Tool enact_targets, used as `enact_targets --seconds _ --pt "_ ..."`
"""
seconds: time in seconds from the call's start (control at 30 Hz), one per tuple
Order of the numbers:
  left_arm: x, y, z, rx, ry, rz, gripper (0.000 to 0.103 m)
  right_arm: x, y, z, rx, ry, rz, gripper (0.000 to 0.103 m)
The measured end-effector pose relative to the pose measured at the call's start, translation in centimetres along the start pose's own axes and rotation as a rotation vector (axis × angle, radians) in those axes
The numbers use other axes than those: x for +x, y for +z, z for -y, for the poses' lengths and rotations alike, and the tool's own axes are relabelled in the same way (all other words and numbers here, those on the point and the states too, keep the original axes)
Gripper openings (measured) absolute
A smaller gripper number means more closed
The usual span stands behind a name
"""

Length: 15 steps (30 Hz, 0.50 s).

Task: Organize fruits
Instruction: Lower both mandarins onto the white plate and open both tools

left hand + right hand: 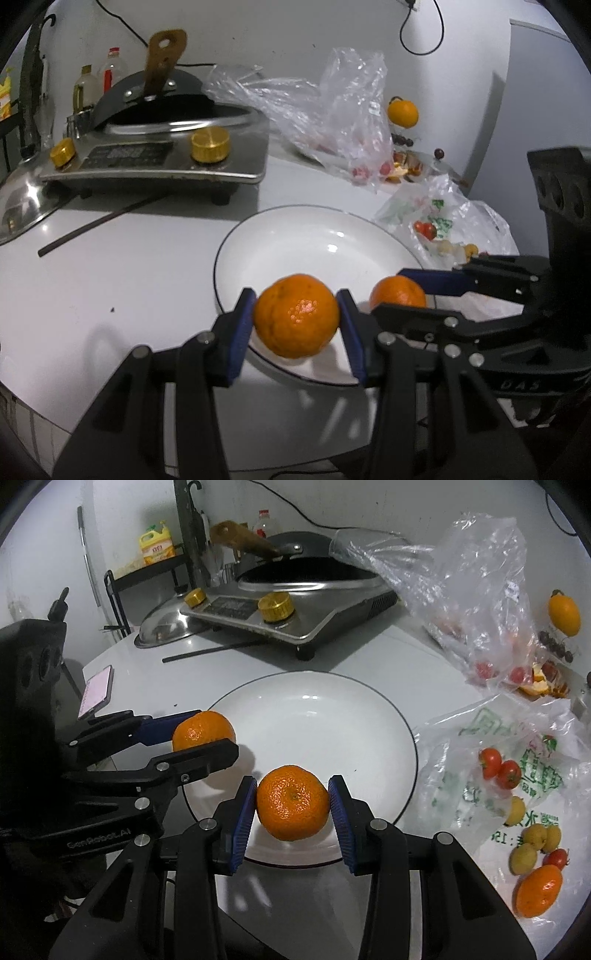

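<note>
Two mandarins hang over the near rim of the white plate point(369, 716), each pinched between blue pads. One mandarin point(296, 320) sits in the left tool point(296, 325), closed snugly on it; the other mandarin point(293, 802) is clamped the same way in the right tool point(293, 806). "GenRobot.AI" reads along the left tool's black body. Beside the plate on the worktop point(147, 679), a printed plastic bag point(517, 775) with green characters holds cherry tomatoes point(500, 768).
</note>
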<state>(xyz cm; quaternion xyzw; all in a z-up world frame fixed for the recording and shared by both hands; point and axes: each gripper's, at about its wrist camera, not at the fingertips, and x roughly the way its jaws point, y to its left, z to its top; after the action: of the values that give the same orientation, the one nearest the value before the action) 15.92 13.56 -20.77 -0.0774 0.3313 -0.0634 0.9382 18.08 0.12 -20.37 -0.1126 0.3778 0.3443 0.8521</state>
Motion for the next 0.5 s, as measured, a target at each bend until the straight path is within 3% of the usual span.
enact_targets --seconds 0.4,0.5 --pt "-0.50 0.26 -0.20 0.003 0.015 0.006 0.047 0.67 -0.13 -0.85 -0.029 0.015 -0.025 0.043" --pt "-0.83 0.39 -0.21 0.002 0.030 0.019 0.052 0.45 -0.14 -0.85 -0.036 0.015 -0.019 0.045"
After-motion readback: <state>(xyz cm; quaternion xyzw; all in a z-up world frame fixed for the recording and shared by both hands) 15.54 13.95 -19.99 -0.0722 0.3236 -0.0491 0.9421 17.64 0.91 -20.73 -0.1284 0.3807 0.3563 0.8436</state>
